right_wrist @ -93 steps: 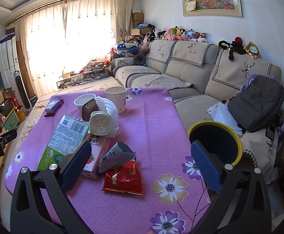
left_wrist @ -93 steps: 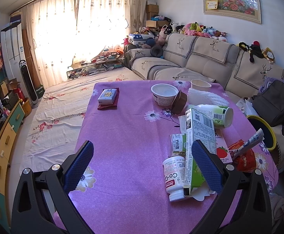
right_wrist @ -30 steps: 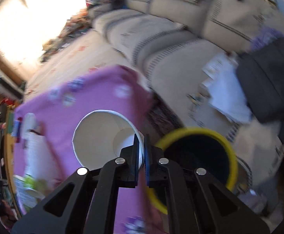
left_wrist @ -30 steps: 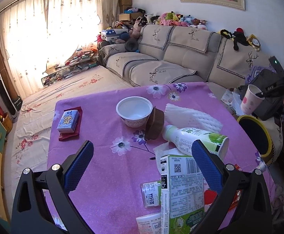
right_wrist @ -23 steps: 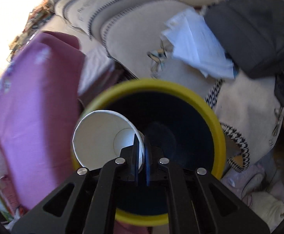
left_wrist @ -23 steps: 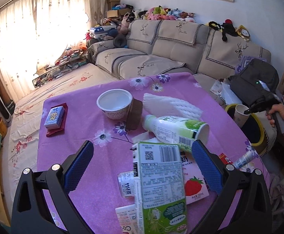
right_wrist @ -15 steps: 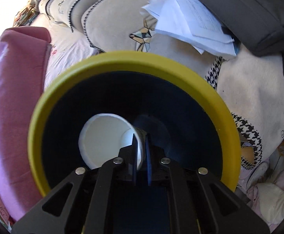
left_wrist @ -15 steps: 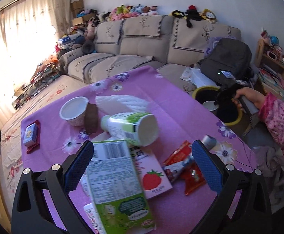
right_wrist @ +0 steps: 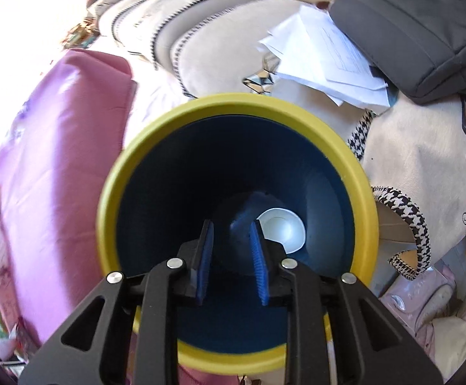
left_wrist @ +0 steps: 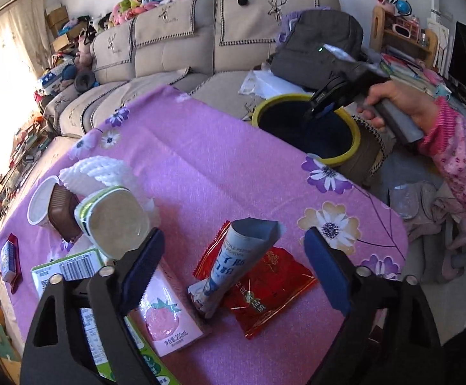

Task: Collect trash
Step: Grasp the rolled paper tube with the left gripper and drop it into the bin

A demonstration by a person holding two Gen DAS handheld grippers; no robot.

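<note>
The white paper cup (right_wrist: 282, 229) is seen lying at the bottom of the yellow-rimmed blue bin (right_wrist: 130, 173), free of the parted, empty right gripper (right_wrist: 231, 268), while the crumpled grey-blue paper wrapper (left_wrist: 233, 264) on the pink desk (left_wrist: 201, 147) lies between the wide-open left gripper's (left_wrist: 233, 276) fingers, long axis pointing away, so the left is judged nearer.

Litter-strewn purple floral table (left_wrist: 220, 160)

**Hidden, cropped, blurred**

Green carton (left_wrist: 72, 276) half covered by the left gripper's (left_wrist: 233, 272) finger, cut off at lower left. Paper cup (right_wrist: 282, 229) partly screened behind a right-gripper pad (right_wrist: 257, 269). Purple tablecloth (right_wrist: 56, 160) smeared with blur at frame left. Red wrapper's (left_wrist: 271, 292) print too small to read.
</note>
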